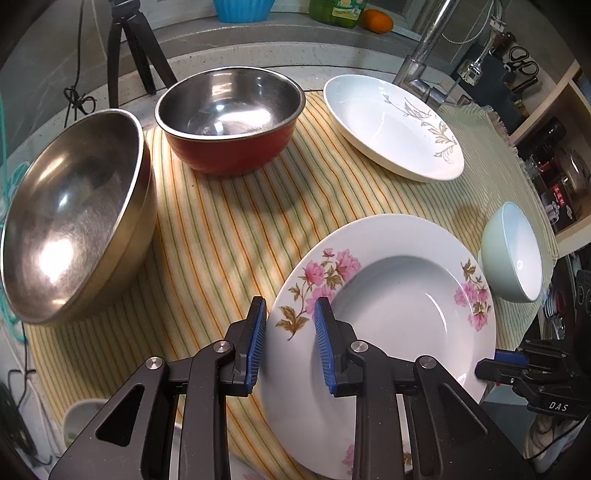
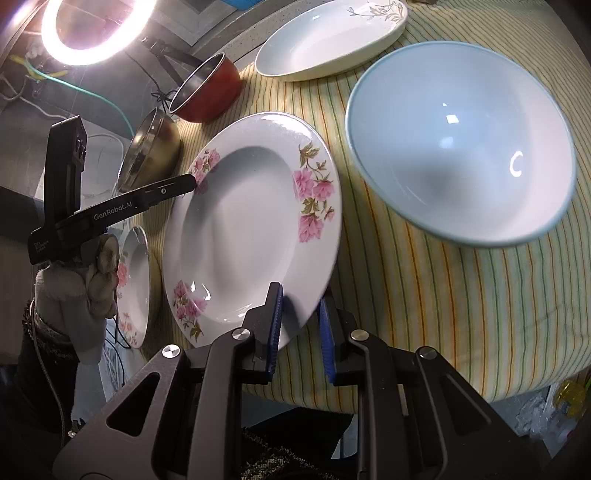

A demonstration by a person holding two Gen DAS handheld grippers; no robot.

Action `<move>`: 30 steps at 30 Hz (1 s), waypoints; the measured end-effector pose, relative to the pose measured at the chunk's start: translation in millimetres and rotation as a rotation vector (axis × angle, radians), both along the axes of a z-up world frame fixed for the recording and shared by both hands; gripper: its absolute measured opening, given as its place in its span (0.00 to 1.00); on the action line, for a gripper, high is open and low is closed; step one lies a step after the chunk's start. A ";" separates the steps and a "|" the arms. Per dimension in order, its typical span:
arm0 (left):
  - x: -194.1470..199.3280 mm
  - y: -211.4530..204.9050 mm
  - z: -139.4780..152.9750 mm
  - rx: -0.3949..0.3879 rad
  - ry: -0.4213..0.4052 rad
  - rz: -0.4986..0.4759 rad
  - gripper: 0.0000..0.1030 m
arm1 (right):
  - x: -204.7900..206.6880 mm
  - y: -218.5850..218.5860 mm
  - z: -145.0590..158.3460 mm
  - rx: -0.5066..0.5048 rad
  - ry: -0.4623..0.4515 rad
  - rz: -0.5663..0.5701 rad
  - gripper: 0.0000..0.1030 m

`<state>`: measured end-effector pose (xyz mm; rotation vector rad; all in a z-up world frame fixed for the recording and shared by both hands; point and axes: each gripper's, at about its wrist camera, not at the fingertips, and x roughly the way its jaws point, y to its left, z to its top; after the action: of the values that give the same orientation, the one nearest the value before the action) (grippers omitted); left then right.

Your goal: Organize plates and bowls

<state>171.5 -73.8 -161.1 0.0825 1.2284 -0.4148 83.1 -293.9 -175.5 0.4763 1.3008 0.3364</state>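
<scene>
A white plate with pink flowers (image 1: pixel 391 317) lies on the striped cloth (image 1: pixel 236 229). My left gripper (image 1: pixel 290 345) is open with its jaws on either side of the plate's left rim. My right gripper (image 2: pixel 300 330) is open astride the same plate's near rim (image 2: pixel 255 221), one blue pad over it, one under. The right gripper also shows at the plate's right edge in the left wrist view (image 1: pixel 506 363). A pale blue bowl (image 2: pixel 461 144), a leaf-patterned white plate (image 1: pixel 395 125), a red steel bowl (image 1: pixel 231 118) and a large steel bowl (image 1: pixel 74 214) stand around.
A second flowered plate (image 2: pixel 133 284) lies off the cloth's left edge below my gloved left hand. A tap (image 1: pixel 424 55) and a tripod (image 1: pixel 129 44) stand behind the cloth. A ring light (image 2: pixel 92 29) glares at far left. Shelves (image 1: pixel 554 147) are at right.
</scene>
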 end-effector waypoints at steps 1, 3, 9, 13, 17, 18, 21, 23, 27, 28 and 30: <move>-2.8 0.0 0.0 -0.001 -0.001 0.003 0.24 | -1.8 -0.1 -0.2 0.001 0.001 0.003 0.19; -6.4 -2.3 0.2 -0.001 -0.003 0.008 0.24 | -1.6 0.8 -0.8 0.000 0.003 0.005 0.20; -15.0 -5.0 1.0 0.000 -0.003 0.014 0.24 | -7.6 3.1 -1.6 -0.002 0.009 0.021 0.20; -19.5 -6.1 0.9 0.001 -0.005 0.018 0.24 | -11.3 4.1 -2.9 -0.004 0.011 0.029 0.20; -20.1 -6.5 0.9 0.000 -0.004 0.018 0.24 | -10.9 8.4 -3.8 -0.011 0.008 0.040 0.21; -20.8 -7.0 0.9 -0.001 -0.004 0.018 0.24 | -9.7 9.4 -4.4 -0.011 0.010 0.041 0.21; -22.5 -7.9 1.1 0.000 -0.004 0.018 0.24 | -10.8 10.0 -4.8 -0.015 0.011 0.046 0.21; -21.8 -7.3 1.3 -0.008 0.000 0.030 0.24 | -10.9 10.1 -4.8 -0.020 0.010 0.049 0.22; -22.7 -5.9 1.8 -0.018 0.004 0.042 0.24 | -11.0 11.6 -4.1 -0.043 0.007 0.059 0.24; -22.7 -5.0 1.9 -0.021 0.005 0.044 0.24 | -10.9 12.5 -3.9 -0.050 0.005 0.062 0.24; -23.0 -3.1 2.7 -0.023 0.006 0.045 0.24 | -11.6 13.1 -3.2 -0.059 0.001 0.069 0.26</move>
<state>148.5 -76.9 -158.5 0.0338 1.2291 -0.3908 71.5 -280.8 -178.7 0.3823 1.3268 0.3544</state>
